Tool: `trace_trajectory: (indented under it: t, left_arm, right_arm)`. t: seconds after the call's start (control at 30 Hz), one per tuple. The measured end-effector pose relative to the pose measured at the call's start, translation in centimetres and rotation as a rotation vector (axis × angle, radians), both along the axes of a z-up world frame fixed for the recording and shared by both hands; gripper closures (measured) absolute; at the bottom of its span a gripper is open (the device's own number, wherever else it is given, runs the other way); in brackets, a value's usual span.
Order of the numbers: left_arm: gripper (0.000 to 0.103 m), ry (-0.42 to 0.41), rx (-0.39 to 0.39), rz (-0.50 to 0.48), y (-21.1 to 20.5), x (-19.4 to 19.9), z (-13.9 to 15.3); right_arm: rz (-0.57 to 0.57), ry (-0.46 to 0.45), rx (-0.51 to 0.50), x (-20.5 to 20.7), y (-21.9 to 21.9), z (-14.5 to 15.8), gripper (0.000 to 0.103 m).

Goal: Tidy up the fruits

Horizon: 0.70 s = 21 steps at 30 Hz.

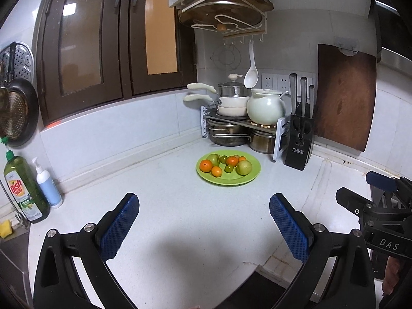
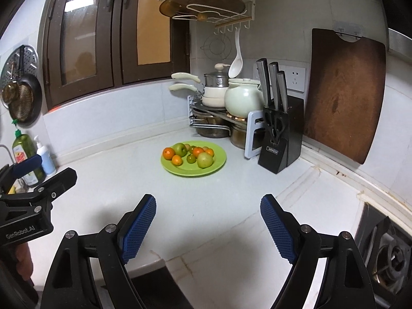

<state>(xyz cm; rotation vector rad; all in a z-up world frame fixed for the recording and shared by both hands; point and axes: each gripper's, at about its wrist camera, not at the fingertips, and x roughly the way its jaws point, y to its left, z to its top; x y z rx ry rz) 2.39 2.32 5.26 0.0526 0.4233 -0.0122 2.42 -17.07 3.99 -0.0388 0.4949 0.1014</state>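
A green plate (image 1: 247, 177) (image 2: 219, 163) sits on the white counter near the back corner. It holds several fruits: oranges (image 1: 206, 165) (image 2: 168, 153), green apples (image 1: 244, 167) (image 2: 205, 160) and small green citrus (image 1: 228, 168) (image 2: 191, 158). My left gripper (image 1: 204, 206) is open and empty, low over the counter, well in front of the plate. My right gripper (image 2: 208, 207) is open and empty too, also short of the plate. The right gripper shows at the right edge of the left wrist view (image 1: 370, 195).
A pot rack with pans and a white pot (image 1: 265, 106) (image 2: 242, 100) stands behind the plate. A black knife block (image 1: 298, 139) (image 2: 279, 141) and a hanging wooden board (image 1: 345, 97) are to the right. Soap bottles (image 1: 25, 188) stand at left. A stove burner (image 2: 388, 257) lies at right.
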Motion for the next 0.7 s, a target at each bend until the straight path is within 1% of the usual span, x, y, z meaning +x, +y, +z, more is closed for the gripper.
trace_trajectory:
  t: [0.33,0.7]
  left_arm:
    - [0.0,-0.006,0.006,0.001,-0.2,-1.6,0.2]
    - [0.0,-0.001,0.011,0.003,-0.2,-2.2,0.0]
  right_arm:
    - [0.001,-0.003,0.013,-1.4,-0.2,0.1,0.019]
    - [0.006,0.0,0.015,-2.3,-0.3,0.0,0.019]
